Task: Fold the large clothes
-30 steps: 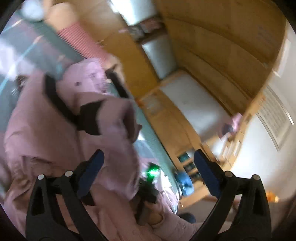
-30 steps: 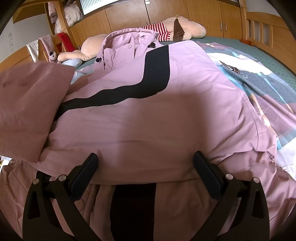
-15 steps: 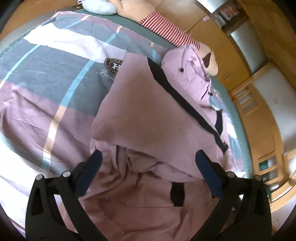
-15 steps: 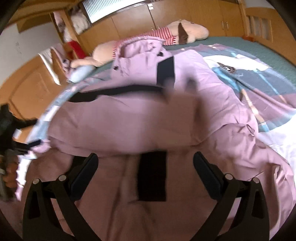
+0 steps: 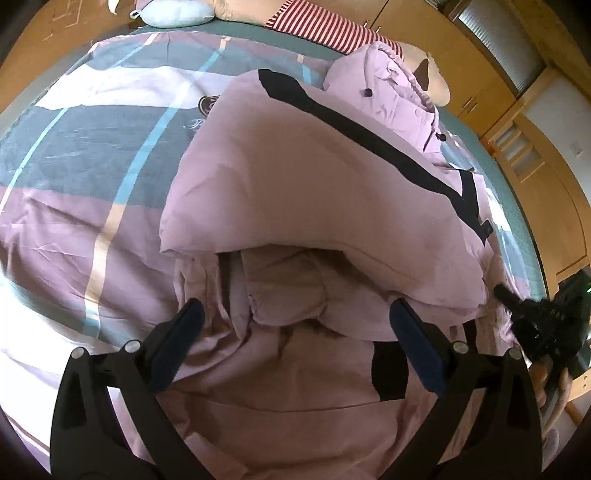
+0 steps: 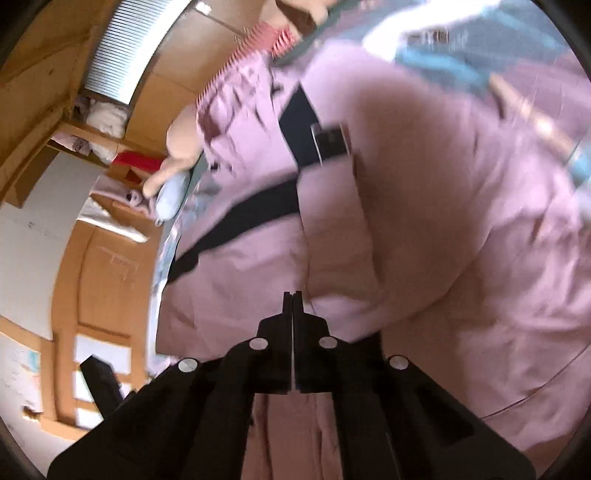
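So the left gripper [image 5: 295,325] has its jaws spread wide with nothing pinched, hanging over the rumpled near part of the pink coat [image 5: 314,177]. The right gripper [image 6: 292,299] is fully closed, pads pressed flat together; can't tell if any cloth is caught in there, doesn't look like it. The coat lies spread on the bed, one half folded over itself, black stripe [image 5: 354,125] running diagonally across it, hood end toward the far side. Under it is the plaid bedspread [image 5: 92,155]. Past the hood there's a plush toy in a red striped top [image 5: 325,26] and a pale blue cushion [image 5: 173,16], then wooden cabinets [image 5: 517,110] along the wall.
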Available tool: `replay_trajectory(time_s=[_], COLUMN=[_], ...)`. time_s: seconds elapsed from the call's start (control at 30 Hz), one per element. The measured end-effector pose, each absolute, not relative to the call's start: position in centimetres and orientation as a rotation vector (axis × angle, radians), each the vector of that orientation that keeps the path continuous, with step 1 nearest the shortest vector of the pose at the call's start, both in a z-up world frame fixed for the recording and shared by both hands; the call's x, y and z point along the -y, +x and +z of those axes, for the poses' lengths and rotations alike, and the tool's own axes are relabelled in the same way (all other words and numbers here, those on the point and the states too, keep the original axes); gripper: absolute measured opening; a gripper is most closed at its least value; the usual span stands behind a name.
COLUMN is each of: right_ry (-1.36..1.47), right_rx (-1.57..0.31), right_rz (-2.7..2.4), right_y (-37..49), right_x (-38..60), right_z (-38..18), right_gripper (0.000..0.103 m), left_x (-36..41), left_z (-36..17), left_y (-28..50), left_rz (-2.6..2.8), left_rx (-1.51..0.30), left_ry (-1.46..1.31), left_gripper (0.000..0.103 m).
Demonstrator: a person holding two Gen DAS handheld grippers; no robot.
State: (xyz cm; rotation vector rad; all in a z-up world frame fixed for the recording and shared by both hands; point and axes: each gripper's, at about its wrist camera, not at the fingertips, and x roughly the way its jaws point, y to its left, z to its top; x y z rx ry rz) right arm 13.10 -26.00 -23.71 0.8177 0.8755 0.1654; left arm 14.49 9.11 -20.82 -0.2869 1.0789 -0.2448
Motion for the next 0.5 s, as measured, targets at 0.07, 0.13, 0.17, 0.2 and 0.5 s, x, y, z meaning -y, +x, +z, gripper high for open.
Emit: replay_trajectory(time_s=[0.07, 0.13, 0.17, 0.2, 0.5], right_ry=[0.748, 0.716, 0.712, 0.713, 0.898], right_rx=[-0.840, -0.834, -0.845, -0.862, -0.954], right_rz=[0.094, 0.024, 0.006, -0.007, 0.133], right_y=[13.1, 13.2, 13.3, 13.4, 14.4], right_x=[26.3, 26.8, 27.1, 27.2, 27.0], right_z=[-22.5, -22.1, -22.3, -22.6, -26.6], right_gripper=[0.001, 0.005, 0.022, 0.037, 0.071], left_x=[-9.1, -9.2, -9.2, -9.3, -9.2], left_z=[-20.9, -20.9, -20.9, -20.9, -20.9], left_y=[14.4, 14.4, 14.4, 14.4, 14.5], left_rz=[-0.244, -0.242, -0.242, -0.242, -0.264], left_rx=[-1.078, -1.076, -1.074, -1.073, -1.063], left_ry=[-0.288, -0.292, -0.296, -0.300, -0.341], left_gripper=[0.101, 0.101, 0.101, 0.101, 0.101])
